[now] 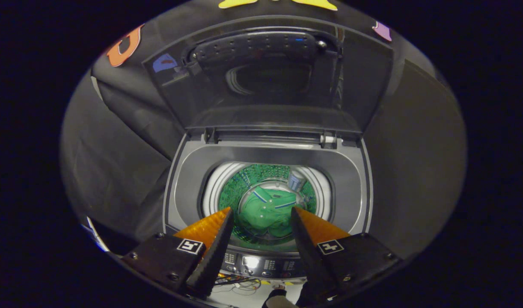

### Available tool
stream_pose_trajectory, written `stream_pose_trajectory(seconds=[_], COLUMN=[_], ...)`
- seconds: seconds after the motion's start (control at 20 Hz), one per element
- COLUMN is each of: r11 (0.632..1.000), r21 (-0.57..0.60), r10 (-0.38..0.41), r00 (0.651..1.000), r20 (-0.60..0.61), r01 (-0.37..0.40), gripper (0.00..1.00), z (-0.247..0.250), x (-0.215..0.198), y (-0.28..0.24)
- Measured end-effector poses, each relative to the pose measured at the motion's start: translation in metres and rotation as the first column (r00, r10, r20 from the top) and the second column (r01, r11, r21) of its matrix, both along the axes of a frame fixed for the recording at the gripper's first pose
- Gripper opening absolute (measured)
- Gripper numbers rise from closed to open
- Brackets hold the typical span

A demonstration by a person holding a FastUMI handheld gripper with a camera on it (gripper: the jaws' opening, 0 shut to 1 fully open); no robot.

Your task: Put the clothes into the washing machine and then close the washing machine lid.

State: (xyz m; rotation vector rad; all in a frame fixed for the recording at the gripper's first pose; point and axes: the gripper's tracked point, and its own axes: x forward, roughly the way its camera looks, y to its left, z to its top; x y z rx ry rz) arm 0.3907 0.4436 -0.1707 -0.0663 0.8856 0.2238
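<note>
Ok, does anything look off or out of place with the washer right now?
Nothing stands out. The green shirt lies inside the drum, the lid stands open, and the hand-held gripper hangs open above.

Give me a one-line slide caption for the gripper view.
Open hand-held gripper poised above the washing machine, green garment already in the drum, lid raised.

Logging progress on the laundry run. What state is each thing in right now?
Washing machine lid: open, raised upright behind the opening.
Green garment: lying at the bottom of the drum.
Claw: open, empty, above the machine's opening, with the garment seen between its fingers.
</note>
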Motion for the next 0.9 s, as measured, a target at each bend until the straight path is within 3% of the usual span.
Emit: stream_pose_trajectory(seconds=[0.5, 0.9], r11=[0.999, 0.998], r21=[0.004, 0.024], r10=[0.04, 0.045], r00=[0.969, 0.874], r20=[0.243, 0.483], r01=[-0.043, -0.065], gripper=[0.83, 0.83], z=[0.109, 0.226], x=[0.0, 0.01], y=[-0.005, 0.007])
